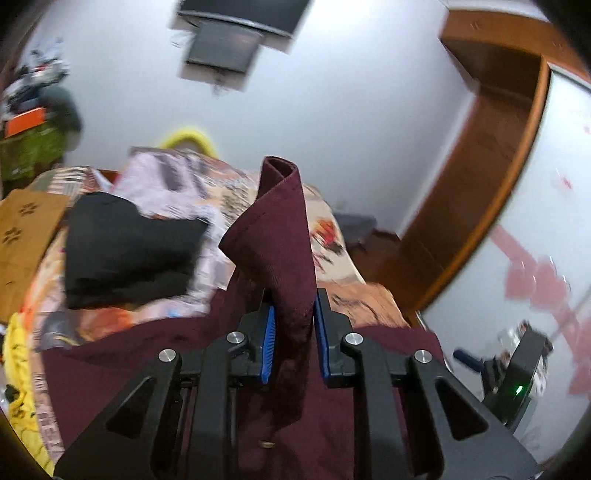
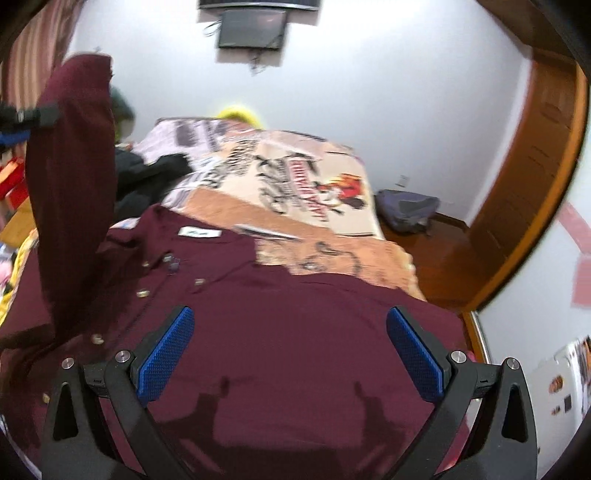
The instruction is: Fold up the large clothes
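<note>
White walls and a wooden doorframe (image 2: pixel 532 177) closed in a bed (image 2: pixel 314 192) covered by a printed sheet, its far end running toward twelve o'clock under a wall-mounted screen (image 2: pixel 253 31). Across the near half lay the maroon shirt (image 2: pixel 280 332), buttons and neck label showing at about ten o'clock in the right wrist view. The left gripper (image 1: pixel 293 325) pinched a sleeve (image 1: pixel 277 236) between its blue pads and held it lifted, the cloth standing up above the jaws. The right gripper (image 2: pixel 290 354) hovered over the shirt's body with its jaws spread wide and nothing between them. Folding seemed barely begun: one sleeve was raised, the body unfolded. A black garment (image 1: pixel 125 251) crowded the bed at ten o'clock, while the bed's edge dropped away at three o'clock, leaving room mainly ahead.
</note>
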`<act>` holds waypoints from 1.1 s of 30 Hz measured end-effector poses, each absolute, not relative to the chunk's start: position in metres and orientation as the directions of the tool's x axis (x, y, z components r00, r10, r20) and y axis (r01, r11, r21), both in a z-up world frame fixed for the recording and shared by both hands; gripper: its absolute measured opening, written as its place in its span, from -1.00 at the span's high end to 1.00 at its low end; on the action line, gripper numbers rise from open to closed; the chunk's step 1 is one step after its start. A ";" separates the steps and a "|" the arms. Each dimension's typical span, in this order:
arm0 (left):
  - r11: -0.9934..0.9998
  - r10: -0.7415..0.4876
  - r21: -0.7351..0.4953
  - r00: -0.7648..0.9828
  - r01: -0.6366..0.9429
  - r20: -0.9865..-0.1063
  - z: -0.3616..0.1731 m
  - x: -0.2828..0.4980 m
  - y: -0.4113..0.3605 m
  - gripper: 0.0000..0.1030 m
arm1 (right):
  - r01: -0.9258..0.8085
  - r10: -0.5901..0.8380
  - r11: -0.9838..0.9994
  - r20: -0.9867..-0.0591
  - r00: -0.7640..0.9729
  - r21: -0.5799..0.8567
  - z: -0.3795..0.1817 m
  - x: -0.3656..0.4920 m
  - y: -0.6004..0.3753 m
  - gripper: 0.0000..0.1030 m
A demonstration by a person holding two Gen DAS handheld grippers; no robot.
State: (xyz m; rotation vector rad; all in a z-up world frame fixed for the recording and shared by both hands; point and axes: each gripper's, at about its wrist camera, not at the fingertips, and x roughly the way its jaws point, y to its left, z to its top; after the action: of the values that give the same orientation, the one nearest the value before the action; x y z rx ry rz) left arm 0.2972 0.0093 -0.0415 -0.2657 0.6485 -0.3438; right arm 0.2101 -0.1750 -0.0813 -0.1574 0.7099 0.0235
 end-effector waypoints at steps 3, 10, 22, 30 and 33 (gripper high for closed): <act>0.904 -0.424 -0.329 0.686 0.275 -0.591 -0.059 0.304 -0.028 0.65 | -0.019 -0.071 0.991 -0.647 0.760 -0.131 -0.081 0.206 -0.196 -1.00; 0.869 -0.488 -0.349 0.496 0.349 -0.718 -0.123 0.314 -0.093 0.65 | 0.074 -0.112 0.994 -0.685 0.720 -0.085 -0.094 0.198 -0.236 -1.00; 0.830 -0.486 -0.308 0.332 0.466 -0.808 -0.167 0.279 -0.149 0.64 | 0.151 -0.099 0.989 -0.744 0.661 0.002 -0.109 0.178 -0.281 -1.00; 0.853 -0.402 -0.115 0.499 0.510 -0.768 -0.126 0.268 -0.142 0.31 | 0.224 -0.084 0.969 -0.720 0.688 0.101 -0.090 0.174 -0.329 -1.00; 0.874 -0.370 -0.069 0.568 0.481 -0.735 -0.113 0.272 -0.128 0.00 | 0.243 -0.079 0.961 -0.710 0.700 0.133 -0.082 0.179 -0.349 -1.00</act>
State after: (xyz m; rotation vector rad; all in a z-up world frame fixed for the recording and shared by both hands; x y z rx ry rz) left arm 0.2717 -0.1278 -0.1128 0.1445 0.8280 -0.5018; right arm 0.1792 -0.3487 -0.0818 0.2240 0.7760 -0.1812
